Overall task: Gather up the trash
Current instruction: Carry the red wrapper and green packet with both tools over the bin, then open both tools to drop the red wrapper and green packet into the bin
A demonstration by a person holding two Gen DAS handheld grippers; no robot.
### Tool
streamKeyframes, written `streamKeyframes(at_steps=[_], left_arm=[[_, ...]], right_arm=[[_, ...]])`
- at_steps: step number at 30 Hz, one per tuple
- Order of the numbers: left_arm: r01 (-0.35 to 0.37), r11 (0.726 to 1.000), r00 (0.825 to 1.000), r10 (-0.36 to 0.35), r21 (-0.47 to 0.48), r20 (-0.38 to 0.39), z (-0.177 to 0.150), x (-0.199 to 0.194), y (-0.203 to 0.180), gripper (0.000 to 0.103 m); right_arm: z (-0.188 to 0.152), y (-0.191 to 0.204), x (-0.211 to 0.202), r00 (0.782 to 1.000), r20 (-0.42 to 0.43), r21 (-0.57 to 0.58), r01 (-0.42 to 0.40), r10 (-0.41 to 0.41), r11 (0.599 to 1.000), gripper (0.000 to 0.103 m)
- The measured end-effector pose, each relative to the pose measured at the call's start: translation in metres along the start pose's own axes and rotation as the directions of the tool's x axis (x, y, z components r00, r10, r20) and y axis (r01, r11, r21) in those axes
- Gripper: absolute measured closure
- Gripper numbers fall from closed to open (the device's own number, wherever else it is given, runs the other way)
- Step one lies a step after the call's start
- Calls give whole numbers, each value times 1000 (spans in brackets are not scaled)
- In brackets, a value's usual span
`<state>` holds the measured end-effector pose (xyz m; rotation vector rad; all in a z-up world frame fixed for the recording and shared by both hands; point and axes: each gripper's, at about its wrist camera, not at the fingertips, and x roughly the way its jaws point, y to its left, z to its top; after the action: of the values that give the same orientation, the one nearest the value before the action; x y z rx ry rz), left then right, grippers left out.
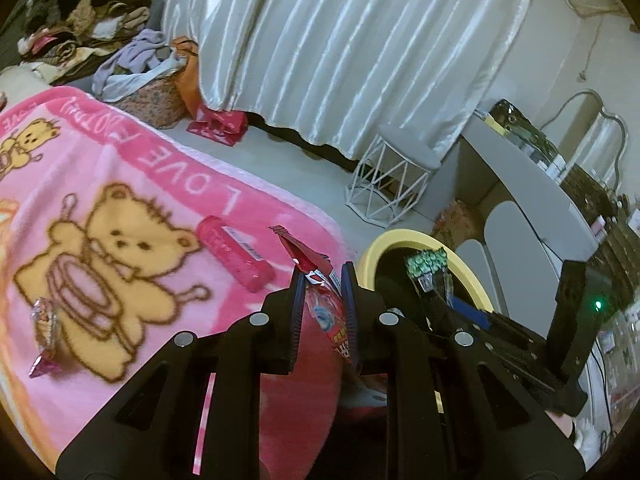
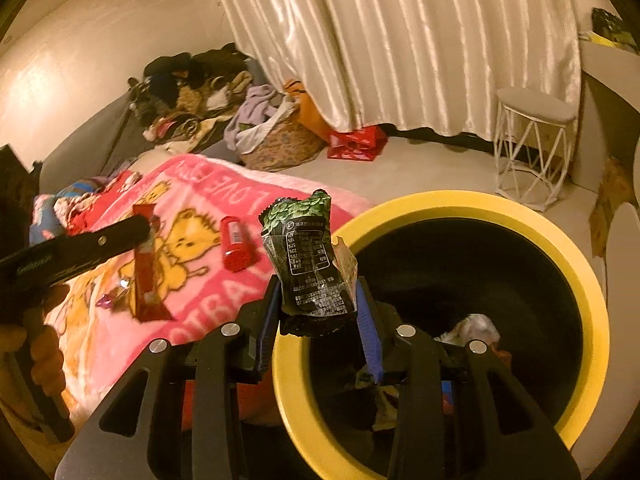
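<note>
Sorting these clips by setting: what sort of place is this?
Most likely a bedroom or living space in a home: a pink teddy-bear blanket is spread out, clothes pile against the wall, and long satin curtains hang behind a small white stool.

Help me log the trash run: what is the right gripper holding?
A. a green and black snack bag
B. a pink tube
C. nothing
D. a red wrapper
A: the right gripper has its jaws shut on a green and black snack bag, beside the yellow-rimmed bin.

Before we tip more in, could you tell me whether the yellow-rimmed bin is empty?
Not empty. The right wrist view shows crumpled wrappers lying at the bottom of the yellow-rimmed bin.
</note>
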<state>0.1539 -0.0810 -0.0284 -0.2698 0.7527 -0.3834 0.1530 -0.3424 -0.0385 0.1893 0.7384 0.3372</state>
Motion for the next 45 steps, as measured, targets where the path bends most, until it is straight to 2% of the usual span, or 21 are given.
streamKeyframes(at_steps=[20, 36, 45], left_arm=[[68, 991, 997, -62, 115, -53, -12, 27, -52, 89], [135, 970, 985, -108, 203, -138, -31, 61, -91, 89], [156, 959, 978, -117, 235, -172, -38, 73, -102, 89]], right_arm=[[-1, -55, -12, 996, 11, 152, 89, -92, 984, 68], [-9, -93, -24, 986, 22, 259, 154, -165, 954, 67], [-11, -108, -29, 983, 28, 302, 163, -179, 939, 65]])
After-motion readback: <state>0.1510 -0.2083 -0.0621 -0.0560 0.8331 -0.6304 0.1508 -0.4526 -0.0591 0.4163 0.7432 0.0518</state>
